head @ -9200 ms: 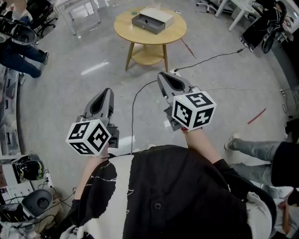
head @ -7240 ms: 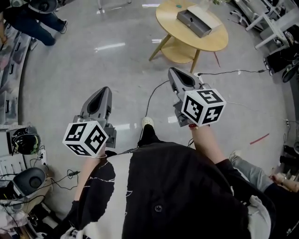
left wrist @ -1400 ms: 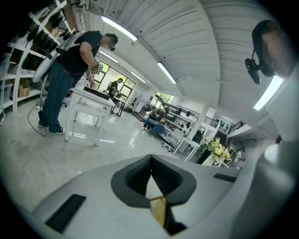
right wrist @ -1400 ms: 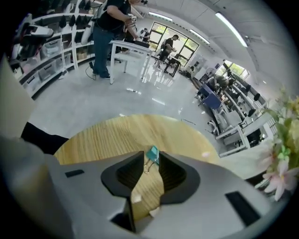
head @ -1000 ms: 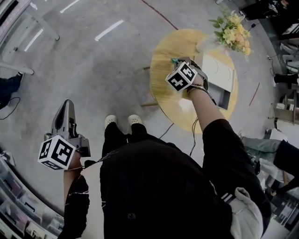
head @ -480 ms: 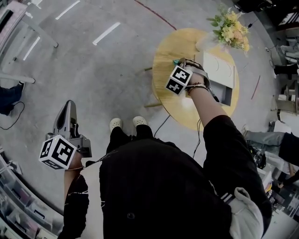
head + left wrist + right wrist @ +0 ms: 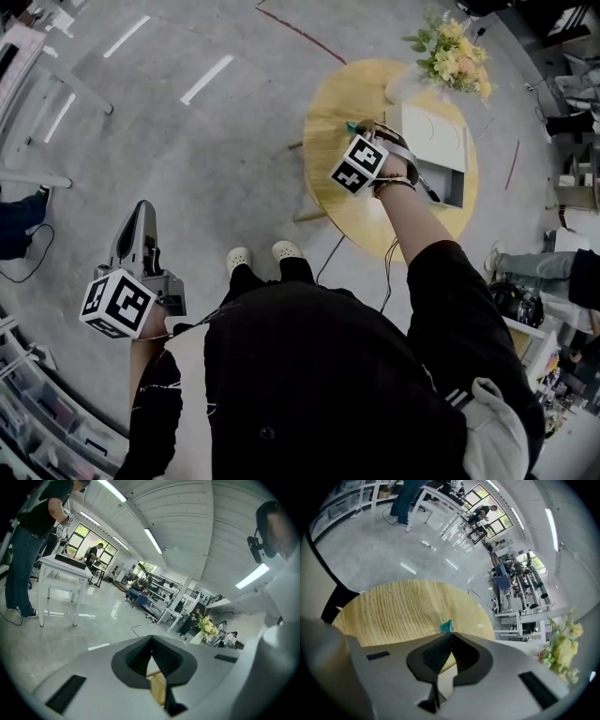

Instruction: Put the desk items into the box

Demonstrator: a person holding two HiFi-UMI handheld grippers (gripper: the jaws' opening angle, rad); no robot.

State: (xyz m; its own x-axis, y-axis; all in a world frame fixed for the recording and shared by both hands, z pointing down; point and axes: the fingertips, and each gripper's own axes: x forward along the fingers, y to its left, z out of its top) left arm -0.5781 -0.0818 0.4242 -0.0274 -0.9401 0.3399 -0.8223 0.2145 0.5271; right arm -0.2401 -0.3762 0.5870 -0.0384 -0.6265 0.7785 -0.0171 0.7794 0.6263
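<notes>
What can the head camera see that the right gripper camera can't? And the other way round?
Only the head view shows the left gripper down by the person's side and the person's shoes on the floor. Only the right gripper view shows the far windows, the ceiling lights, and the right gripper with its jaws together. Both show the round wooden table, the flowers and a small teal thing at the jaw tips.

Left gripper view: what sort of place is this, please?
Probably a large open lab or workshop hall: a wide polished grey floor, a white metal-legged work table with more benches behind it, and long strip lights overhead.
</notes>
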